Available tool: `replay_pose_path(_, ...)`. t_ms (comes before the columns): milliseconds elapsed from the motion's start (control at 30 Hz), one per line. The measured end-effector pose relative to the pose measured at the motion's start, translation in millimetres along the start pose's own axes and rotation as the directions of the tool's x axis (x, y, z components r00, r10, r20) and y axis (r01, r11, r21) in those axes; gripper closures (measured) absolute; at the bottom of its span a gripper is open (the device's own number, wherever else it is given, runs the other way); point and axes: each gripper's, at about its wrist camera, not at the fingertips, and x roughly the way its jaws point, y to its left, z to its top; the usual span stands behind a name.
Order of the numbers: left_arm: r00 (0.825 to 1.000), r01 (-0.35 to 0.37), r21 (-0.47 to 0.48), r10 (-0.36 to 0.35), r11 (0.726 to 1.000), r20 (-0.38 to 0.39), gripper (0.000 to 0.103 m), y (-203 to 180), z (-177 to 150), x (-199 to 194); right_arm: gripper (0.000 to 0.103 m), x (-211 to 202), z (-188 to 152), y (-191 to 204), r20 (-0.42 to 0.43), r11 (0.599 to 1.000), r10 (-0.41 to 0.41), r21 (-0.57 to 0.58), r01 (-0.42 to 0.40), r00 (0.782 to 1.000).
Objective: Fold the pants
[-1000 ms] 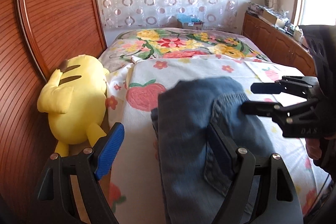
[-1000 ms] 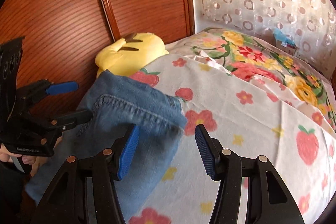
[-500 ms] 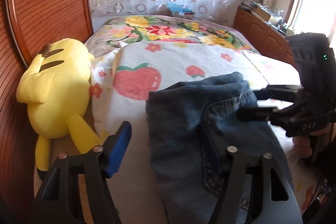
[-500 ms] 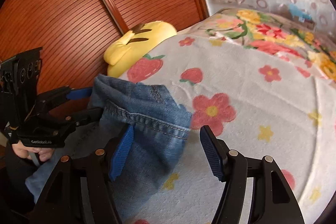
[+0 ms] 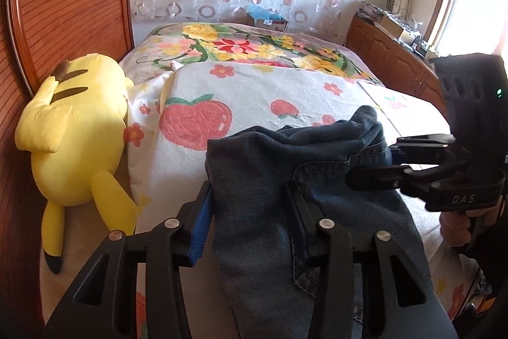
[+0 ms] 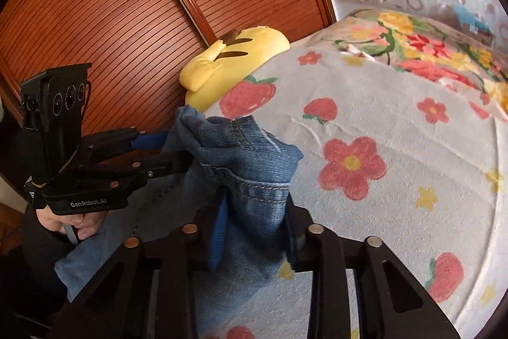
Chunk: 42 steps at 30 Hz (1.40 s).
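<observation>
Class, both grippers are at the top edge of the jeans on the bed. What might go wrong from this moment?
1. The right gripper, jaws just closing, bunches only a narrow wad of the jeans; it may slip.
2. The left gripper grips another part of the same edge, so uneven lifting could skew the fold.
3. The jeans could brush the yellow plush toy.

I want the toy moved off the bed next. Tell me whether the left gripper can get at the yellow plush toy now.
Probably not yet: the left gripper has just closed on the blue denim pants. The yellow plush toy lies unblocked beside it.
</observation>
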Motion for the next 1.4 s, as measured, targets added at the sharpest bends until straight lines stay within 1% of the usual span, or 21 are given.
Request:
replay_pose_path(133, 1.000, -0.015, 0.005, 0.015, 1.000, 0.011, 0.069, -3.0, -0.2, -7.5, 0.080, -6.5, 0.0, 11.5, 0.025, 0.999, -0.016, -0.027, 0.017, 1.000)
replay_pose_path(167, 1.000, -0.020, 0.008, 0.020, 1.000, 0.019, 0.073, -4.5, -0.2, -10.5, 0.080, -7.7, 0.1, 13.3, 0.032, 0.999, -0.015, -0.031, 0.016, 0.999)
replay_pose_path(233, 0.999, -0.022, 0.007, 0.022, 1.000, 0.036, 0.075, -5.8, -0.4, -17.1, 0.081, -11.5, 0.2, 16.9, 0.046, 0.999, -0.010, -0.038, 0.012, 0.999)
replay_pose_path(367, 0.997, -0.028, -0.006, 0.028, 1.000, 0.069, 0.076, -5.0, 0.7, -33.5, 0.081, -22.5, 1.2, 25.9, 0.065, 0.998, 0.000, -0.069, 0.004, 0.998)
replay_pose_path(500, 0.992, -0.043, -0.007, 0.043, 0.999, 0.117, 0.076, -4.9, 1.9, -56.8, 0.081, -33.3, 6.1, 40.6, 0.088, 0.994, 0.016, -0.106, -0.007, 0.996)
replay_pose_path(600, 0.986, -0.045, -0.021, 0.048, 0.999, 0.158, 0.076, -2.7, 2.5, -76.8, 0.081, -42.2, 10.5, 50.3, 0.097, 0.993, 0.053, -0.110, -0.042, 0.994)
replay_pose_path(700, 0.978, -0.044, -0.042, 0.052, 0.998, 0.201, 0.076, 3.1, 4.6, -96.6, 0.082, -50.5, 17.9, 67.1, 0.101, 0.986, 0.055, -0.159, -0.039, 0.993)
replay_pose_path(867, 0.960, -0.069, -0.054, 0.081, 0.996, 0.267, 0.077, 10.1, 13.7, -126.1, 0.082, -66.2, 34.4, 93.2, 0.120, 0.972, 0.090, -0.226, -0.061, 0.989)
replay_pose_path(967, 0.943, -0.103, -0.056, 0.116, 0.993, 0.311, 0.077, 14.1, 23.2, -144.2, 0.082, -72.0, 45.8, 107.9, 0.133, 0.960, 0.108, -0.271, -0.069, 0.985)
replay_pose_path(1100, 0.923, -0.138, -0.072, 0.155, 0.988, 0.351, 0.077, 23.1, 37.2, -157.9, 0.082, -75.9, 61.6, 117.1, 0.149, 0.946, 0.132, -0.314, -0.080, 0.980)
replay_pose_path(1133, 0.917, -0.148, -0.078, 0.166, 0.986, 0.362, 0.077, 26.2, 42.3, -161.3, 0.082, -76.3, 66.1, 117.6, 0.154, 0.943, 0.137, -0.323, -0.081, 0.978)
replay_pose_path(1267, 0.904, -0.178, -0.082, 0.195, 0.981, 0.379, 0.077, 35.8, 64.1, -162.1, 0.082, -70.4, 83.9, 103.9, 0.166, 0.943, 0.158, -0.318, -0.099, 0.973)
replay_pose_path(1400, 0.908, -0.160, -0.090, 0.183, 0.983, 0.376, 0.077, 39.5, 82.7, -149.3, 0.082, -54.7, 95.9, 76.3, 0.180, 0.957, 0.141, -0.275, -0.088, 0.973)
